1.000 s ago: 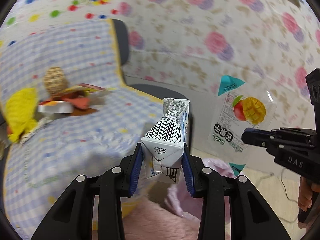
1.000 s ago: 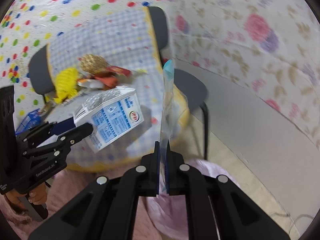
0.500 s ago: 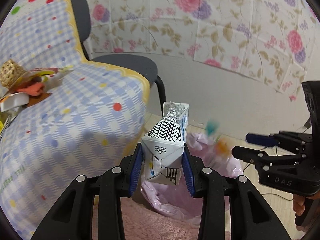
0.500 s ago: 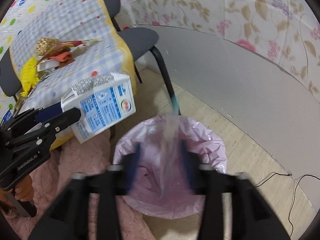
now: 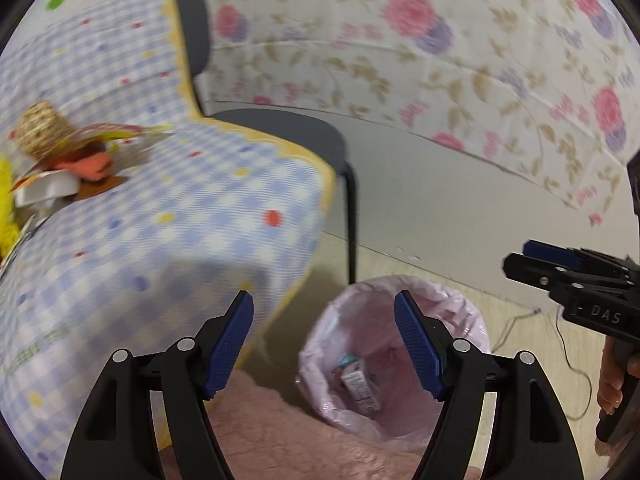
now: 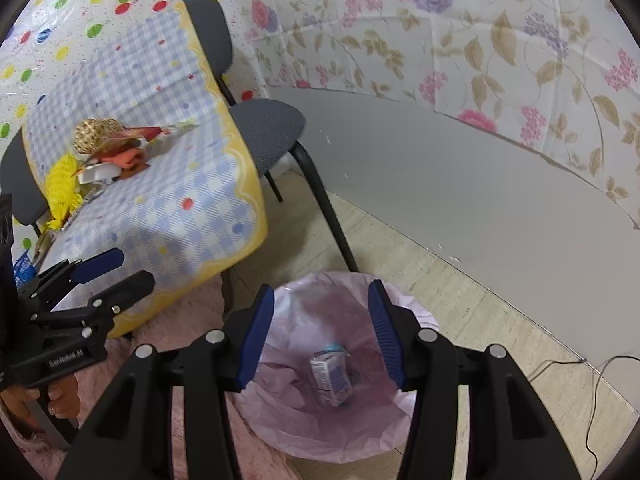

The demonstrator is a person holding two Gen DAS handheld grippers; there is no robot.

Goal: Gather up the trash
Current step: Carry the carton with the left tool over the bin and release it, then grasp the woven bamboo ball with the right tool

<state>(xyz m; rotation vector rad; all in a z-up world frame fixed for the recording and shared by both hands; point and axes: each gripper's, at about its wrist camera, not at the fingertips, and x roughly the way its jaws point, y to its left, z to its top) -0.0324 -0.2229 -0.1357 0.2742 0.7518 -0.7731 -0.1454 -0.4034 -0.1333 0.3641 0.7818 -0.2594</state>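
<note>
A trash bin lined with a pink bag [image 6: 404, 432] stands on the floor by the table; it also shows in the left wrist view [image 5: 472, 320]. A milk carton [image 6: 330, 378] lies inside it, also seen in the left wrist view [image 5: 360, 388], with a bit of teal wrapper beside it. My left gripper [image 5: 324, 344] is open and empty, above and left of the bin. My right gripper [image 6: 322, 338] is open and empty, right over the bin. More trash [image 6: 108, 148] lies piled on the checkered tablecloth: a straw-coloured ball, orange scraps, a white piece and a yellow net.
The table with the blue checkered cloth [image 6: 168, 208] stands left of the bin. A grey chair [image 6: 268, 128] stands behind it by the floral wall. A pink fluffy rug [image 5: 304, 440] lies under the grippers. A thin cable [image 6: 600, 396] runs over the floor at right.
My left gripper opened and the milk carton dropped into the bin. The wrapper from my right gripper has also landed in the bin. Both grippers now stand open over it.
</note>
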